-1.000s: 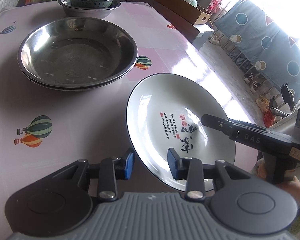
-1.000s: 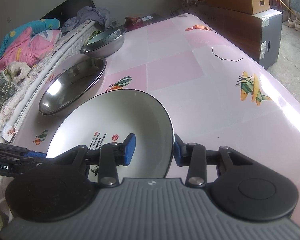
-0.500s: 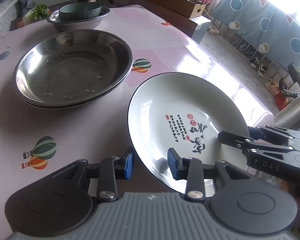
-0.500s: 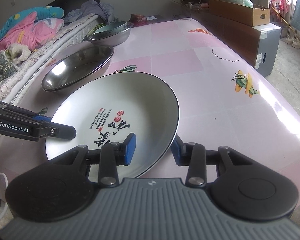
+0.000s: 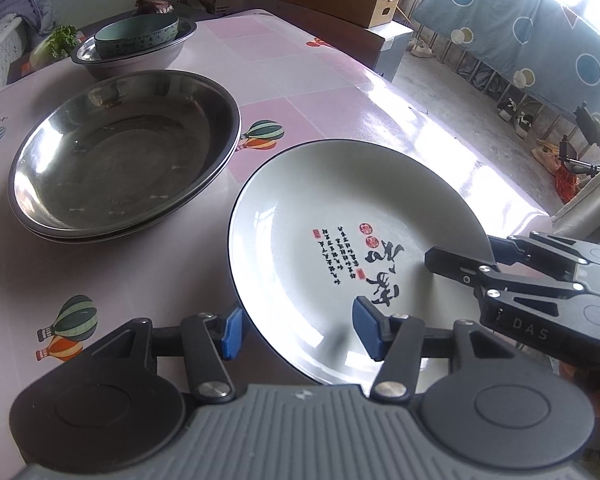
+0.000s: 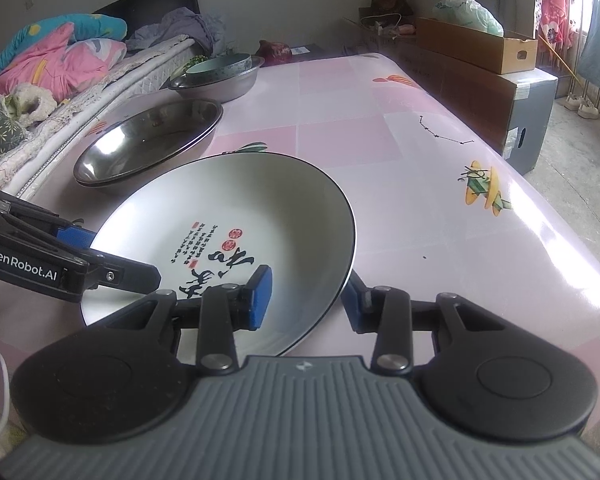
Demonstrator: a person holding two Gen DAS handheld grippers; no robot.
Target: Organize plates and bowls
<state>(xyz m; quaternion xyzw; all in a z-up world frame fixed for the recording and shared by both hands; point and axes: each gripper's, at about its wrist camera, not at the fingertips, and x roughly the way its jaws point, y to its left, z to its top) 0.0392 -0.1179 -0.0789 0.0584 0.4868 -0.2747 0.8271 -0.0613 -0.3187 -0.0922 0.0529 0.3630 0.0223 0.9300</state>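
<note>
A white plate (image 5: 340, 220) with a dark rim and red and black writing lies low over the pink table (image 5: 320, 80), near its front edge. My left gripper (image 5: 299, 332) straddles the plate's near-left rim; its jaws are opening and the blue pads stand clear of the rim. My right gripper (image 6: 305, 298) is shut on the plate (image 6: 228, 200) at the right rim, one pad inside, one under the edge. Each gripper shows in the other's view: the right gripper (image 5: 460, 264) and the left gripper (image 6: 116, 256). Stacked steel basins (image 5: 120, 152) sit beyond the plate.
At the far end a steel basin (image 5: 140, 60) holds a green bowl (image 5: 136, 32). Bedding (image 6: 52, 64) lies along the table's left side. A cardboard box (image 6: 476, 44) stands on a cabinet to the right, past the table edge, with bare floor (image 5: 480, 120) below.
The left gripper's jaws have spread wider around the plate rim. The plate has swung a little and lies flatter. The right gripper keeps its grip.
</note>
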